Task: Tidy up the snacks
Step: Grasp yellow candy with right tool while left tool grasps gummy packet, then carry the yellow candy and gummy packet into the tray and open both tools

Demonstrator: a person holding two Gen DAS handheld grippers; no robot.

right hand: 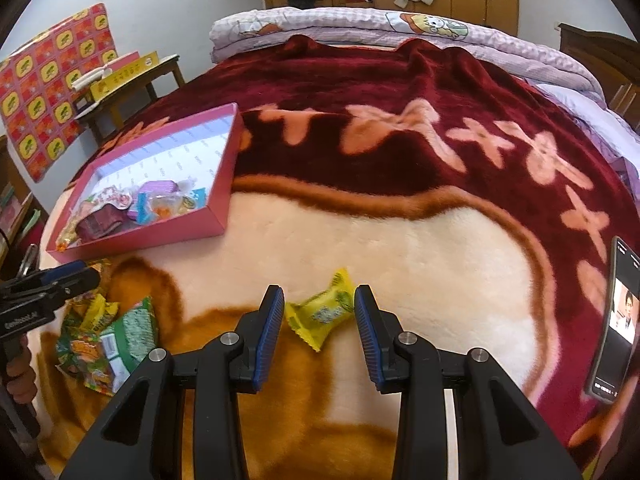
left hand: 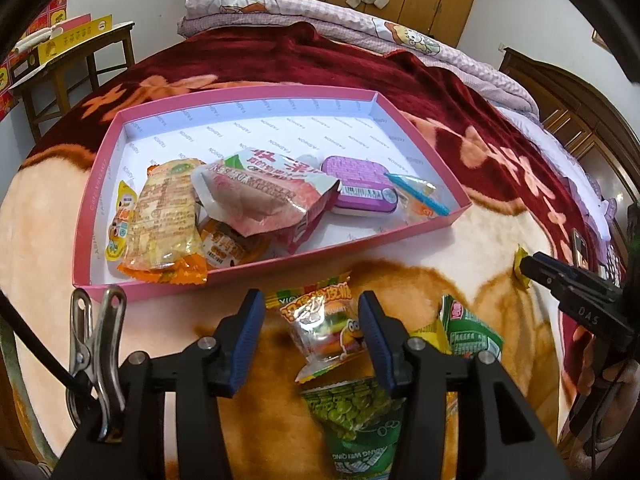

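A shallow pink tray (left hand: 320, 255) sits on the blanket and holds several snack packs and a purple tin (left hand: 360, 178). My left gripper (left hand: 310, 314) hovers open just in front of it, astride a clear gummy-burger pack (left hand: 324, 328) whose wrapper the pads do not press. A green pea pack (left hand: 356, 412) lies under it. In the right wrist view my right gripper (right hand: 318, 308) is open around a yellow candy (right hand: 320, 316) lying on the cream blanket. The tray (right hand: 160, 236) is far left there, with the left gripper (right hand: 68, 280) above a pile of green packs (right hand: 116, 340).
A phone (right hand: 618, 320) with a lit screen lies at the blanket's right edge. A folded quilt (right hand: 360, 24) runs along the far side of the bed. A wooden stool (left hand: 76, 60) with yellow boxes stands at the left. The right gripper's tip (left hand: 560, 280) shows at the right.
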